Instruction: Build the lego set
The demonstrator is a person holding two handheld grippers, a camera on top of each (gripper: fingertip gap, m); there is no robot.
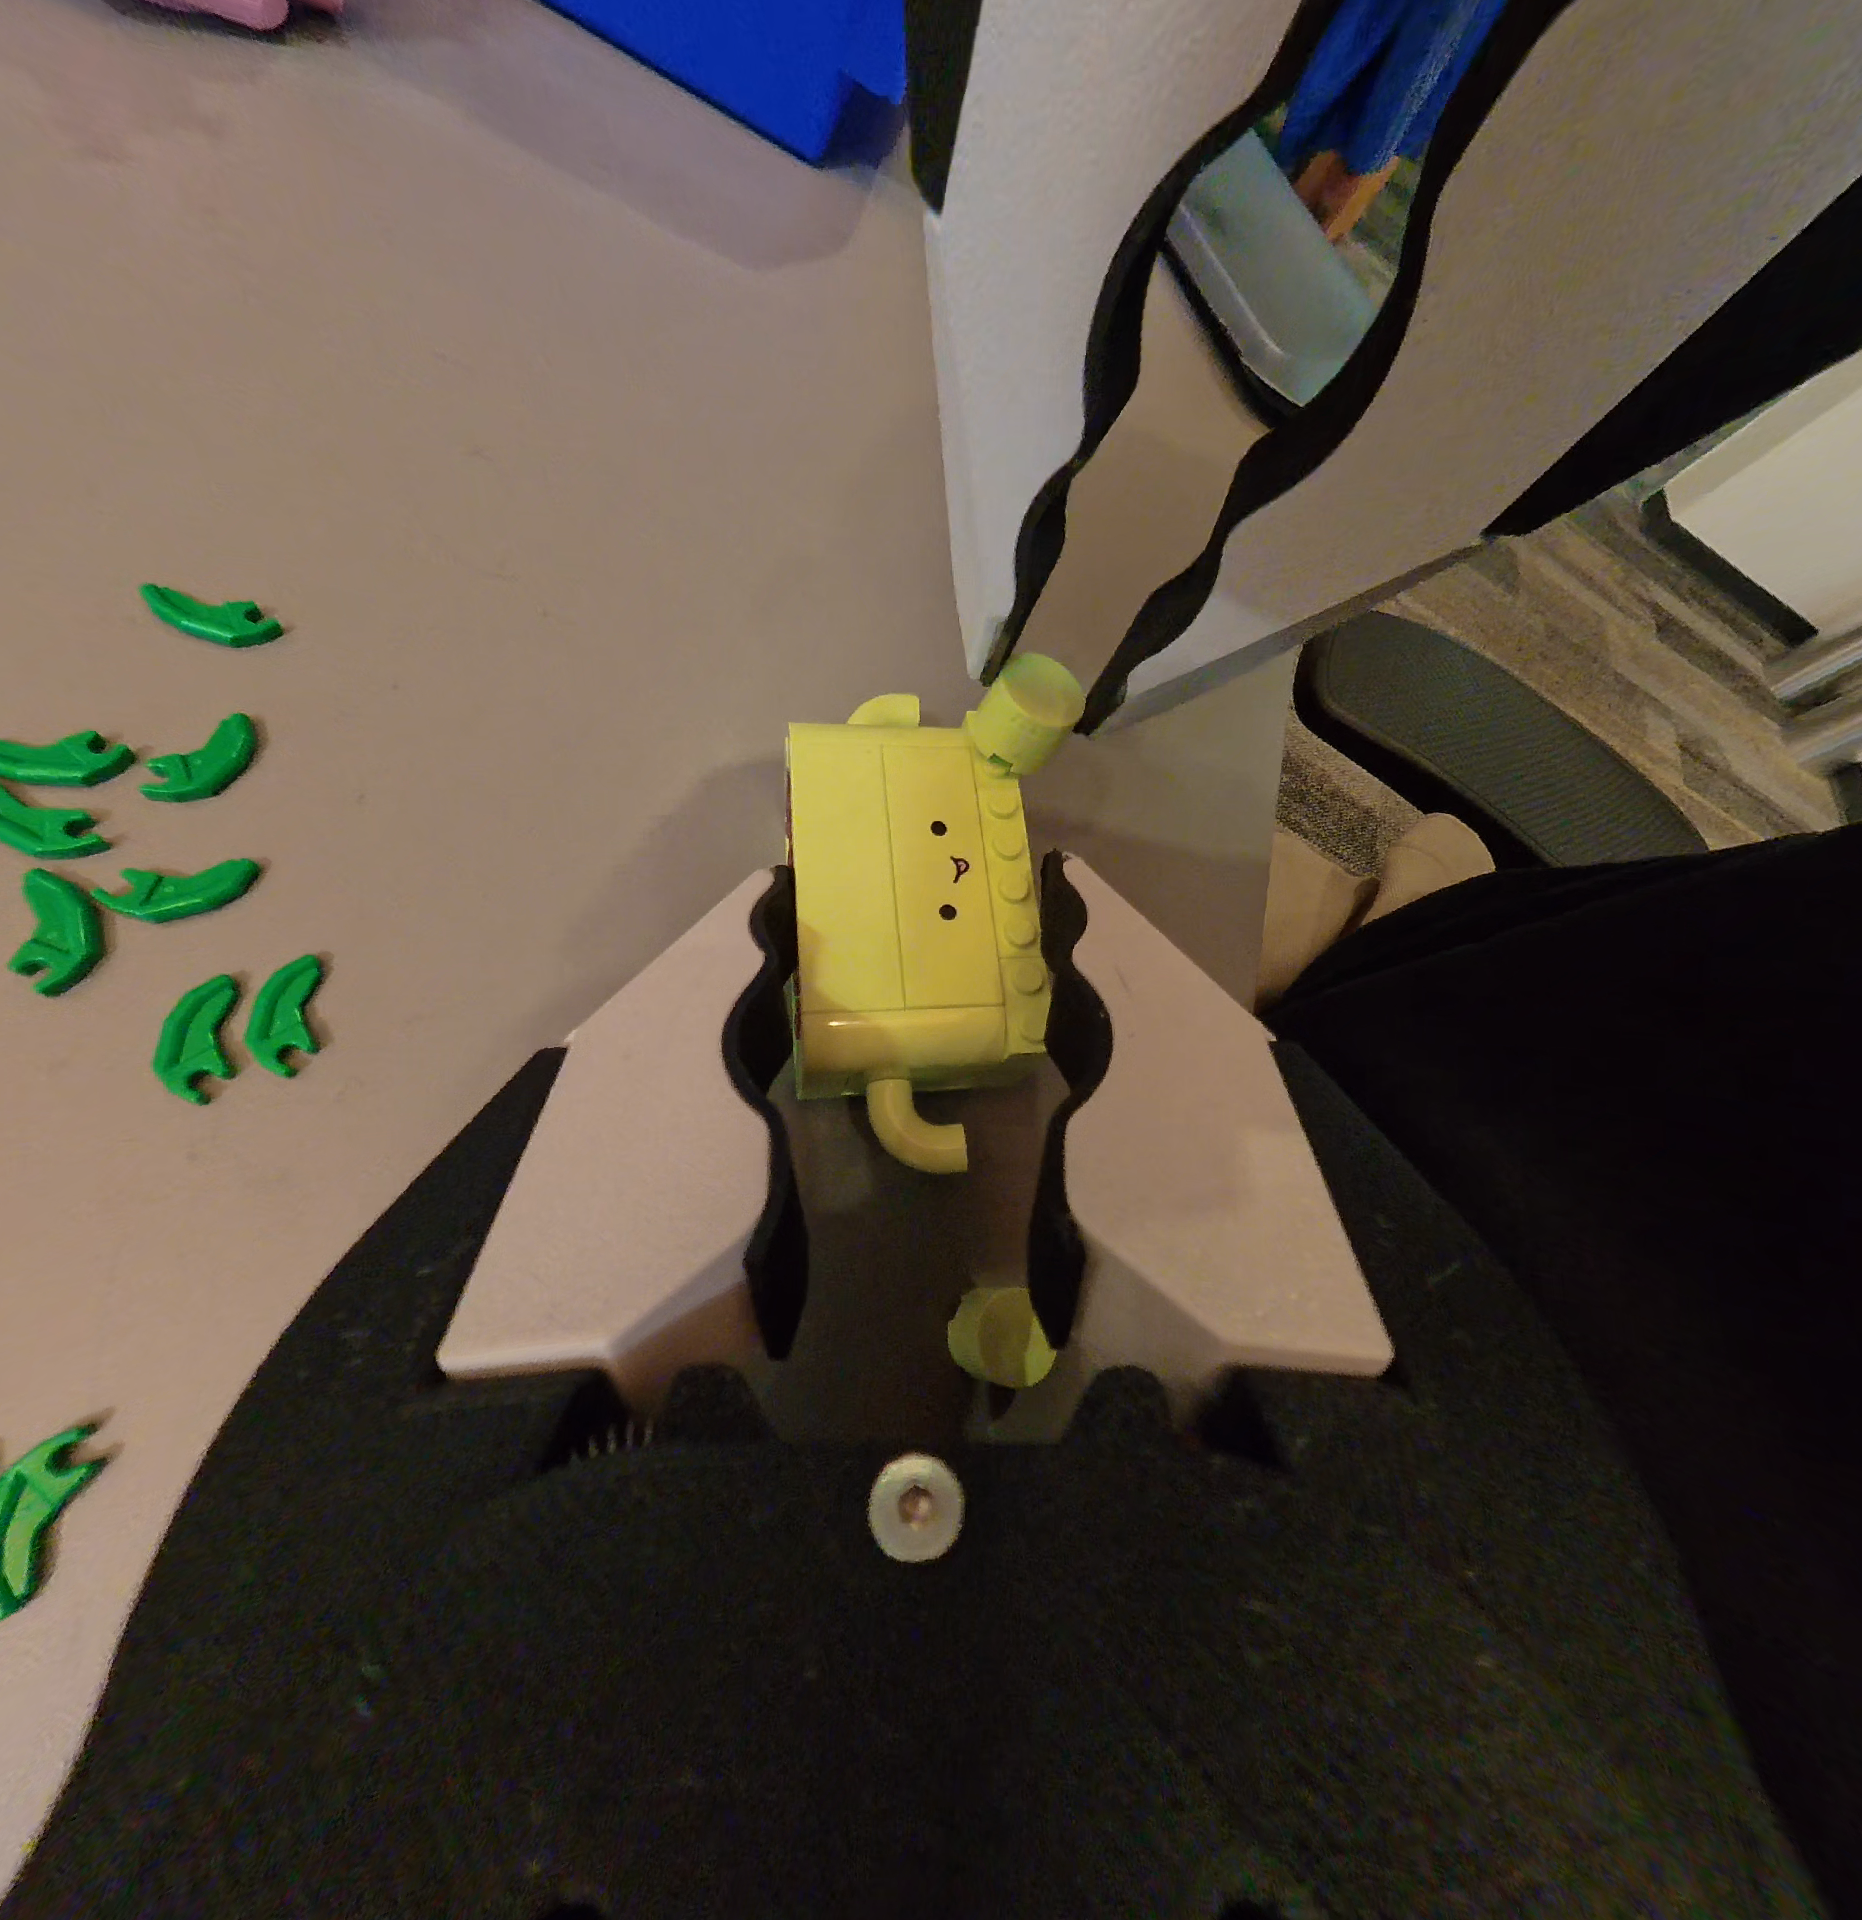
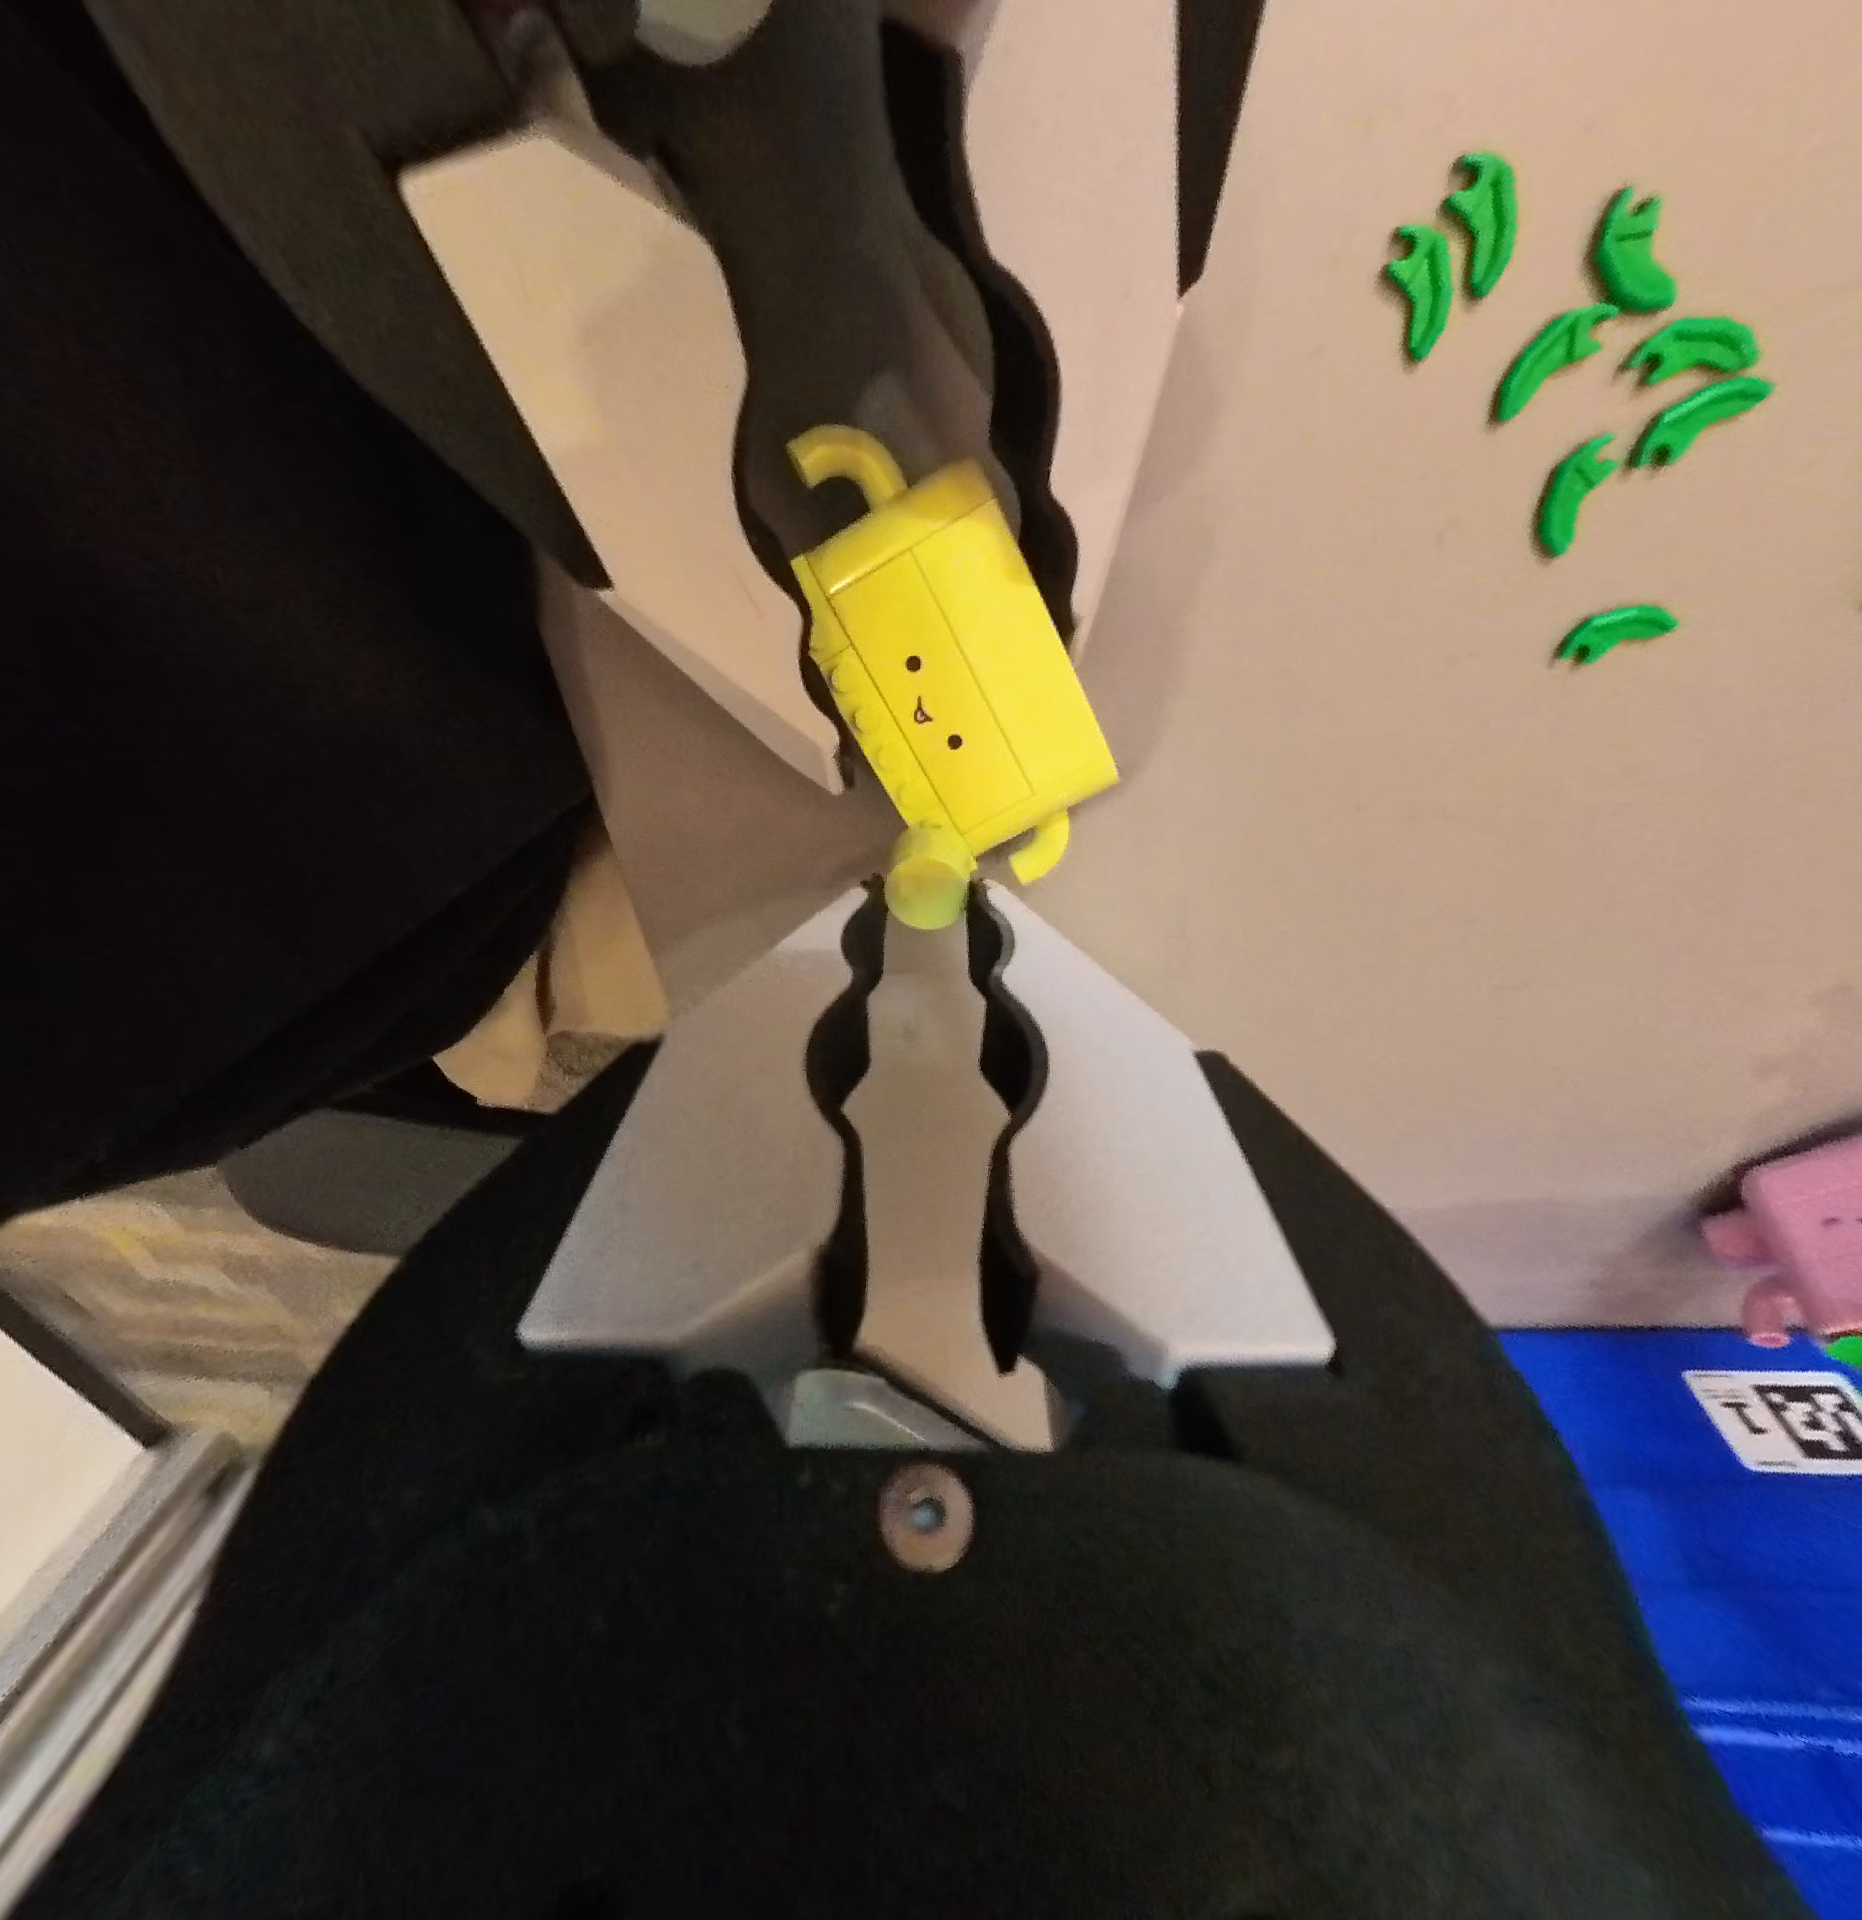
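My left gripper (image 1: 922, 883) is shut on a yellow lego block figure (image 1: 901, 914) with a small printed face and curved arms, held above the table. It also shows in the right wrist view (image 2: 958, 665). My right gripper (image 2: 927, 894) is shut on a small yellow round piece (image 2: 925, 883) and holds it against the studded corner of the figure. That piece (image 1: 1031, 712) shows at the figure's far right corner in the left wrist view, between the right gripper's fingertips (image 1: 1098, 691). Another small yellow round piece (image 1: 994, 1345) sits low between my left fingers.
Several green leaf-shaped lego pieces (image 1: 158, 883) lie loose on the beige table (image 1: 491, 468), also in the right wrist view (image 2: 1633, 395). A blue box (image 2: 1685, 1558) and a pink lego figure (image 2: 1810, 1247) are at the table's side. A person's dark clothing (image 1: 1581, 1143) is close. The tips of both grippers are at nearly the same place.
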